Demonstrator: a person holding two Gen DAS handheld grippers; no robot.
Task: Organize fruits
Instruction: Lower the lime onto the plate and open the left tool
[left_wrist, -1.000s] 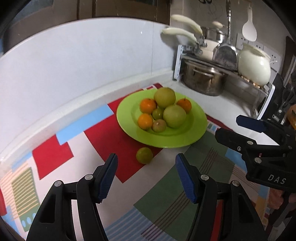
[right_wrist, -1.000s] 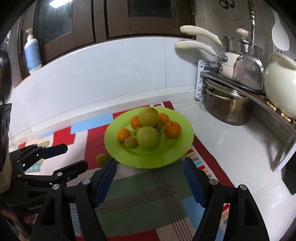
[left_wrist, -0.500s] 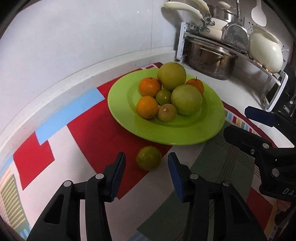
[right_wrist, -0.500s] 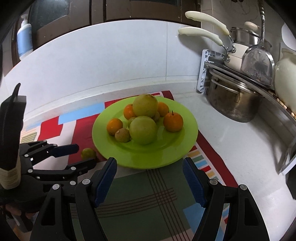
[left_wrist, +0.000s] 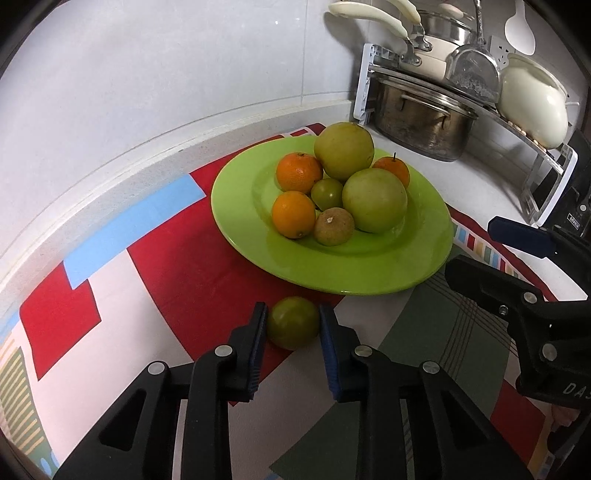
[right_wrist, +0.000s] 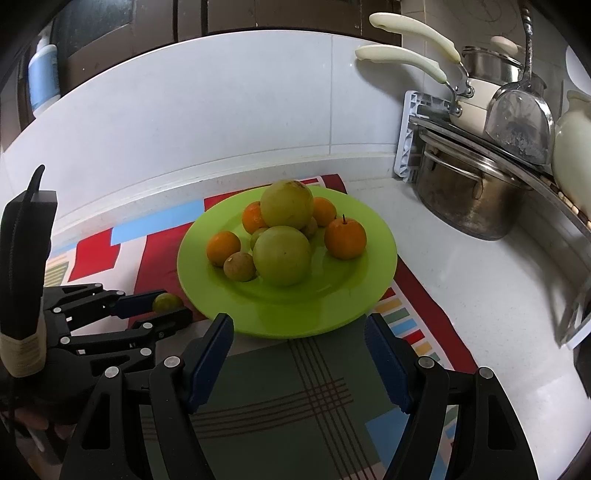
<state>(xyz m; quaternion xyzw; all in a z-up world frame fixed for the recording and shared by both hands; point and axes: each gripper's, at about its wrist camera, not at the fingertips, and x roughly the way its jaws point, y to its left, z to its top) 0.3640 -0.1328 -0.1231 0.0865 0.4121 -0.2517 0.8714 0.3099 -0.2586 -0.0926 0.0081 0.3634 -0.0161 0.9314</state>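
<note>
A small green fruit (left_wrist: 292, 327) lies on the patterned cloth just in front of the green plate (left_wrist: 369, 273). My left gripper (left_wrist: 291, 317) has its blue pads closed against both sides of this fruit; it also shows in the right wrist view (right_wrist: 168, 302). The plate holds two large yellow-green fruits (left_wrist: 375, 201), several oranges (left_wrist: 293, 214) and small green ones. My right gripper (right_wrist: 299, 328) is open and empty, hovering over the cloth at the plate's near rim (right_wrist: 295, 328).
A metal rack (left_wrist: 461, 107) with a steel pot (left_wrist: 417, 114), pans and a white jar (left_wrist: 532, 110) stands at the back right. A white tiled wall runs behind the counter. A soap bottle (right_wrist: 42, 85) sits far left. The patterned cloth (right_wrist: 280, 406) covers the counter.
My left gripper moved forward and down to the loose green fruit and closed its pads onto it. The right gripper stayed open and shifted slightly nearer the plate.
</note>
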